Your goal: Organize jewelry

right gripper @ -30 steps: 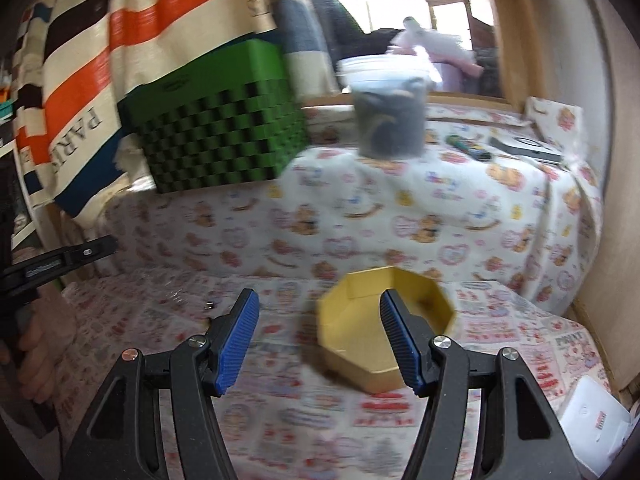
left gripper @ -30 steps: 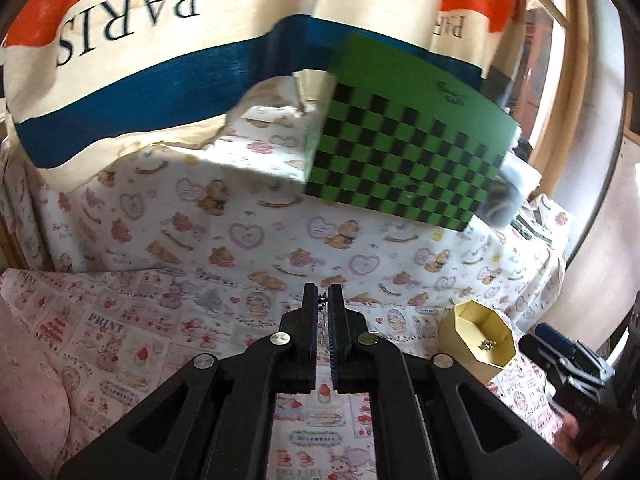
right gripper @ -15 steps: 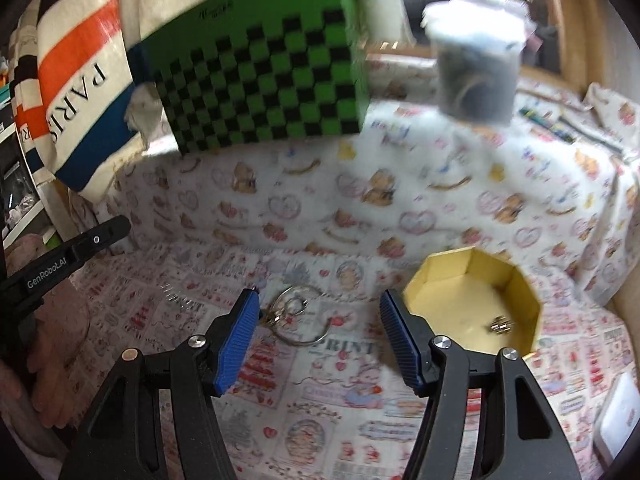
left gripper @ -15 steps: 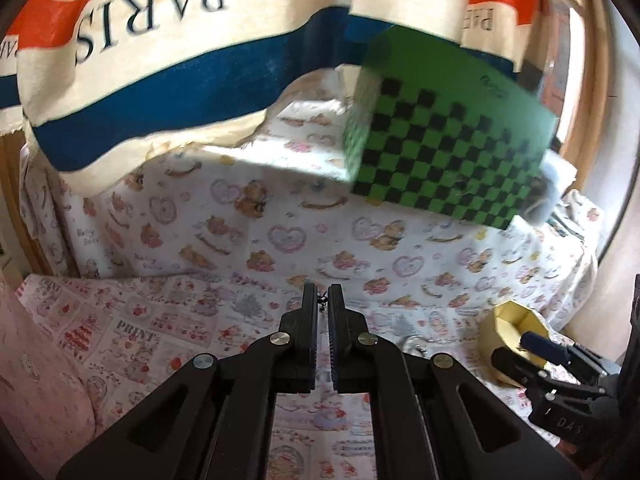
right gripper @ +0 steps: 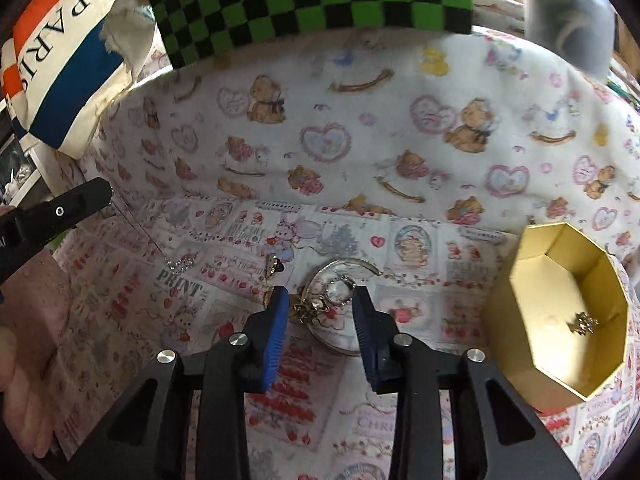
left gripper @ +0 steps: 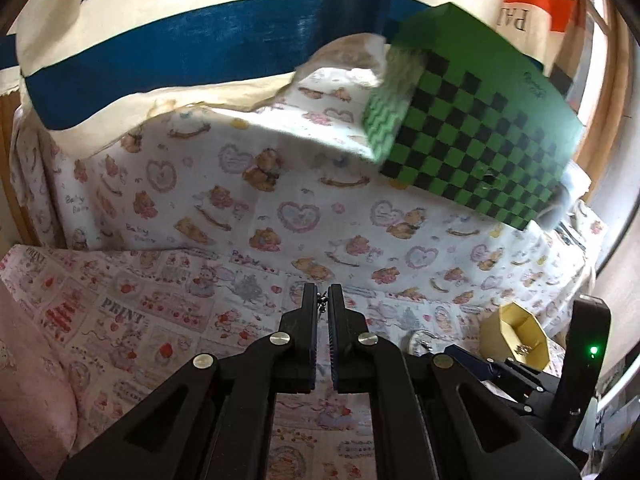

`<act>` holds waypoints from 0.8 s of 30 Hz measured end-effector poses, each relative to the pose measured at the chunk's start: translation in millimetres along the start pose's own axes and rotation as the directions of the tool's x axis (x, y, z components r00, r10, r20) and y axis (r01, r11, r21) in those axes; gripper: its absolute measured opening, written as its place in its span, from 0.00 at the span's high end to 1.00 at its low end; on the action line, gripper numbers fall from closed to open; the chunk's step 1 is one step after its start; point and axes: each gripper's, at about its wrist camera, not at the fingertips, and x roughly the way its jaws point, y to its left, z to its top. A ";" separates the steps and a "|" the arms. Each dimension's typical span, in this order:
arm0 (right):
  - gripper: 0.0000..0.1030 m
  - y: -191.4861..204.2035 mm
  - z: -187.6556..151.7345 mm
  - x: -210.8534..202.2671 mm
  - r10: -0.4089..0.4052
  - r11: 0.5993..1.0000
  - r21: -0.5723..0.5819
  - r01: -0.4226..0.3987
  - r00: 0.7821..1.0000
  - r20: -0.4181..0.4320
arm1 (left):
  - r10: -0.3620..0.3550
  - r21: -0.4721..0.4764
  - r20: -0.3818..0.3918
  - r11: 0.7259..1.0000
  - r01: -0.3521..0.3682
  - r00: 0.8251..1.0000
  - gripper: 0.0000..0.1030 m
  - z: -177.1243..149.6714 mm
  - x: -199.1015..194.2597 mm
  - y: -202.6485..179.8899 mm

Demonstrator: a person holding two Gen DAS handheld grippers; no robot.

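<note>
My left gripper [left gripper: 322, 294] is shut on a thin silver chain [left gripper: 321, 301]; in the right wrist view the chain [right gripper: 138, 227] hangs from its tip [right gripper: 102, 190] down to a sparkly end on the cloth [right gripper: 182, 262]. My right gripper [right gripper: 318, 298] is open, low over a silver bangle with rings [right gripper: 340, 292] and small gold pieces [right gripper: 274, 266]. A yellow octagonal box [right gripper: 560, 308] stands at the right and holds a small gold item [right gripper: 582, 322]. The box also shows in the left wrist view [left gripper: 516, 340].
A green and black checkered box [left gripper: 472, 120] sits on a raised ledge covered in teddy-print cloth [right gripper: 360, 120]. A striped "PARIS" fabric [left gripper: 200, 40] hangs behind. A clear tub [right gripper: 568, 20] stands on the ledge at the right.
My right gripper has swung left and down, from over the yellow box to over the bangle. My left gripper has moved left, still shut on the chain.
</note>
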 end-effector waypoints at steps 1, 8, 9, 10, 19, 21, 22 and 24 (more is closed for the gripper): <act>0.70 1.1 0.5 2.8 -0.006 1.000 -0.005 0.006 1.000 -0.002 | 0.000 -0.001 -0.001 1.000 0.000 1.000 0.96 0.4 0.5 0.8; 0.86 1.6 3.7 17.0 0.020 1.000 0.001 -0.020 0.999 -0.034 | -0.011 0.006 0.015 1.000 0.011 1.000 0.96 1.3 -3.8 -0.1; 0.88 3.3 3.6 17.5 0.018 1.000 -0.003 -0.018 0.999 -0.033 | -0.010 0.012 0.017 1.000 0.010 1.000 0.96 0.8 -4.1 -1.3; 0.91 4.7 2.7 16.7 0.013 1.000 -0.010 -0.014 0.999 -0.032 | -0.010 0.017 0.018 1.000 0.010 1.000 0.96 0.4 -4.4 -2.1; 0.91 0.4 -9.7 -31.6 0.036 0.998 -0.053 -0.034 0.999 0.035 | -0.062 0.044 0.077 0.997 0.059 0.995 0.96 0.9 -28.8 -16.6; 0.91 -3.9 -12.6 -47.6 0.040 0.998 -0.061 -0.036 0.997 0.066 | -0.075 0.051 0.089 0.996 0.071 0.993 0.96 1.3 -35.0 -20.3; 0.91 -6.7 -13.9 -53.8 0.042 0.997 -0.060 -0.038 0.996 0.077 | -0.083 0.054 0.095 0.996 0.078 0.992 0.96 1.2 -38.1 -22.2; 0.91 -11.9 -16.2 -71.9 0.037 0.998 -0.060 -0.030 0.993 0.112 | -0.091 0.062 0.106 0.994 0.085 0.990 0.96 1.1 -43.8 -25.8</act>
